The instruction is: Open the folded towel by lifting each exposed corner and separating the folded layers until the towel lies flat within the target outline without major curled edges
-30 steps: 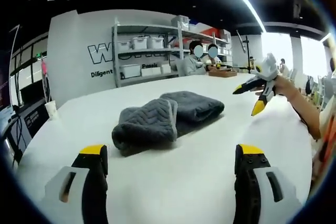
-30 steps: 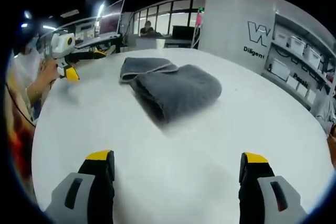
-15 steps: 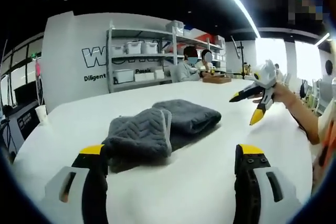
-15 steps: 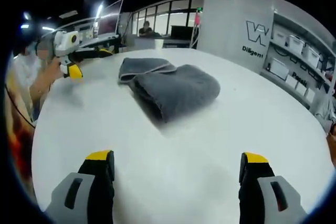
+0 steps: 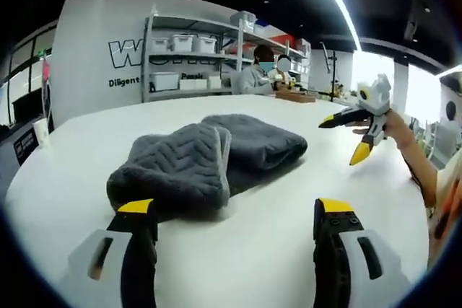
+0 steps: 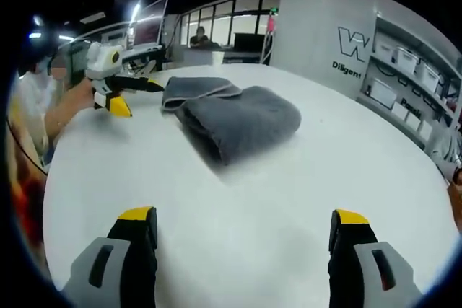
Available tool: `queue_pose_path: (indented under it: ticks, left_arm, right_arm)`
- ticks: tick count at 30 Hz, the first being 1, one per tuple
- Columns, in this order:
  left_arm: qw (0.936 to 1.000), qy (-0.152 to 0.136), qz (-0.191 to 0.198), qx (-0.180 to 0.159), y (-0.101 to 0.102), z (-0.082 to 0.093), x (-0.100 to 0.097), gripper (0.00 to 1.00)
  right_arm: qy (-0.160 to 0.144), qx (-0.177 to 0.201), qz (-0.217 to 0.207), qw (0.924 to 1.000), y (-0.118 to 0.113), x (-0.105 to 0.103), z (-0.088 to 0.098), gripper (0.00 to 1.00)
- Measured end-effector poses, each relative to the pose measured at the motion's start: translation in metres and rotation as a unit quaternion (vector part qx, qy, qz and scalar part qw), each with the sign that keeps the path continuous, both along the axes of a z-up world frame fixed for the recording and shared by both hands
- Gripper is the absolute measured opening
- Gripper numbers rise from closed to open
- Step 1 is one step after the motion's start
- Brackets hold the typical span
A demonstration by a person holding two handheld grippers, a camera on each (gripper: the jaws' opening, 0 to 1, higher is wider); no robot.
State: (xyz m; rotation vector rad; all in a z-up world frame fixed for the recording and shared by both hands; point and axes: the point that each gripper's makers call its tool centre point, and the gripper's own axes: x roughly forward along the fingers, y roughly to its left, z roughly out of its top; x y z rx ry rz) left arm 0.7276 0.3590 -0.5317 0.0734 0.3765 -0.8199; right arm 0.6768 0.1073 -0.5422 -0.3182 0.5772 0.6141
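Towel (image 5: 206, 155), grey and folded into thick layers, lay near the middle of the white table (image 6: 289, 200), away from its edges. Left gripper (image 5: 229, 210) hovered just short of it, jaws spread; right gripper (image 6: 244, 221) hung well apart, jaws also spread.

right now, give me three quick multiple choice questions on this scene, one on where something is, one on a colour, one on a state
1. Where does the towel lie?
A. on the white table
B. on a shelf
C. on the floor

2. What colour is the towel?
A. red
B. dark grey
C. yellow

3. How is the towel now?
A. spread flat
B. held up in a gripper
C. folded in thick layers

Answers:
1 A, it rests on the tabletop in both views.
2 B, its ribbed cloth is dark grey.
3 C, stacked folds show, and both the left gripper and the right gripper are open and off it.
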Motion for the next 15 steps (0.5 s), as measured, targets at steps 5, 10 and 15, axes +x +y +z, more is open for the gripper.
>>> queue_pose_path:
  ticks: [5, 10, 15]
  left_arm:
    - [0.9999, 0.004, 0.006, -0.01, -0.005, -0.002, 0.005, 0.69]
    - [0.9997, -0.006, 0.02, 0.014, -0.004, -0.007, 0.015, 0.53]
    - [0.9994, 0.005, 0.032, 0.008, -0.003, -0.011, 0.021, 0.4]
  right_arm:
    - [-0.003, 0.0, -0.001, 1.0, -0.001, 0.0, 0.001, 0.99]
    - [-0.003, -0.001, -0.001, 1.0, -0.001, 0.0, 0.002, 0.99]
    - [-0.003, -0.002, -0.001, 1.0, -0.001, -0.001, 0.002, 0.99]
